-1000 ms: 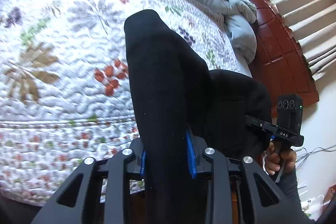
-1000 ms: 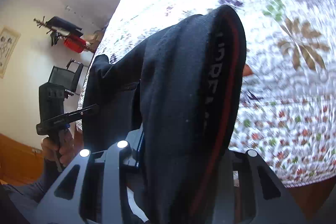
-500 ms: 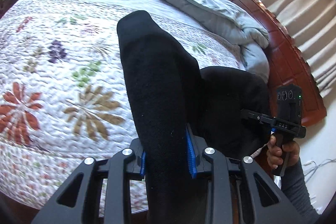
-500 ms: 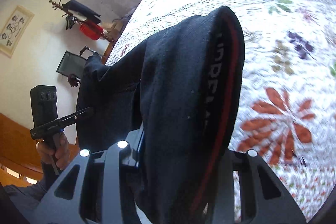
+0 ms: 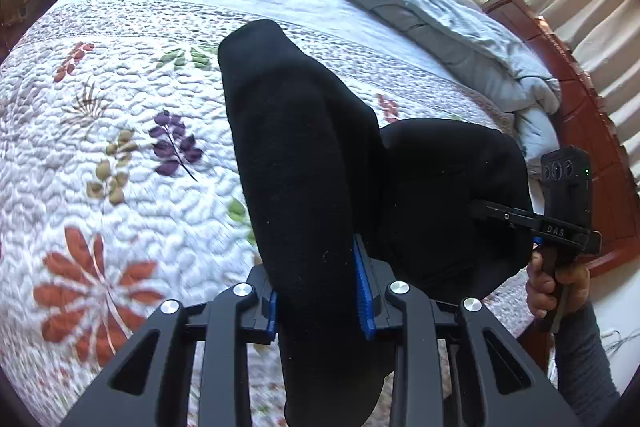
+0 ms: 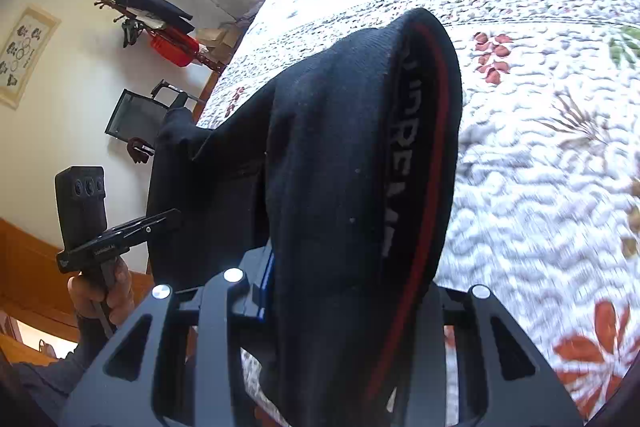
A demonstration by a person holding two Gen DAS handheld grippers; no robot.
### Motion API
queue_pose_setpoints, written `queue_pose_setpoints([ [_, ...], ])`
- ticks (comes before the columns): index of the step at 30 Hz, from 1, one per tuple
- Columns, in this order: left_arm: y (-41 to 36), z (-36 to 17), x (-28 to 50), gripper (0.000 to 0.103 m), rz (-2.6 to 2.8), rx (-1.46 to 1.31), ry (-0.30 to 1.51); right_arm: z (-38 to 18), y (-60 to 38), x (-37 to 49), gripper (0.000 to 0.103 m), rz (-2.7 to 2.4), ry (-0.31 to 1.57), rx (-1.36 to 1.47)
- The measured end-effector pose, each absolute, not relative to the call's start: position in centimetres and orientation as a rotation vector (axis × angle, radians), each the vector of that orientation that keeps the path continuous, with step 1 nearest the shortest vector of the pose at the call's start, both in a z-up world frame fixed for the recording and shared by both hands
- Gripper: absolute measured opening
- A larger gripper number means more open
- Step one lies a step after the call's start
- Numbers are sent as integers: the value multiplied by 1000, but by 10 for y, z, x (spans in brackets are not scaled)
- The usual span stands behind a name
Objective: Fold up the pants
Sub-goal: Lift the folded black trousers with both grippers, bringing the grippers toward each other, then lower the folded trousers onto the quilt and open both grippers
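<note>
Black pants [image 5: 300,147] hang bunched above the flowered quilt [image 5: 120,147], held up between both grippers. My left gripper [image 5: 318,291] is shut on a thick fold of one end, its blue pads [image 5: 362,287] pressing the cloth. In the right wrist view the waistband [image 6: 416,147], with a red stripe and grey lettering, drapes over my right gripper [image 6: 352,287], which is shut on it; its right pad is hidden by cloth. Each view shows the other gripper at the side: the right gripper [image 5: 500,215] and the left gripper [image 6: 168,217], tips in the black cloth.
A grey duvet [image 5: 420,7] lies heaped along the bed's far side by a red-brown wooden bed end [image 5: 580,107]. Past the bed's other edge stand a coat rack [image 6: 152,23] and a dark chair [image 6: 136,115]. A person's hand [image 5: 556,287] grips the right handle.
Both grippers have carried the pants sideways over the bed; the quilt pattern has slid beneath them and more of the duvet shows. Both grips are unchanged.
</note>
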State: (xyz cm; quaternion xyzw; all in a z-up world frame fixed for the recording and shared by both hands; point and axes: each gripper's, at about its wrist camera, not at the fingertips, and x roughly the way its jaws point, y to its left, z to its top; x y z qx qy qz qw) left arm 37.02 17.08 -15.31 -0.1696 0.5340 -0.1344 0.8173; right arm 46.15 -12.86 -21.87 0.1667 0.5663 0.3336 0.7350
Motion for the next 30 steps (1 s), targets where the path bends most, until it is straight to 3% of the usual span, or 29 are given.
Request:
queue_pose_setpoints([
  [17,207,-260,460,30,-286,-449,1298,-305,-111,545,36,705,1367,458],
  [21,215,-278,461,36,-312,-504,1307,-322,-121,548,39,701,1399,532],
  [25,235,-299,456,52,-341,-642,1296,-341,-129,548,55,700,1426,580],
  [30,270,-274,433,54,-250,-670,1154,-317,-140,545,69,641,1385,536],
])
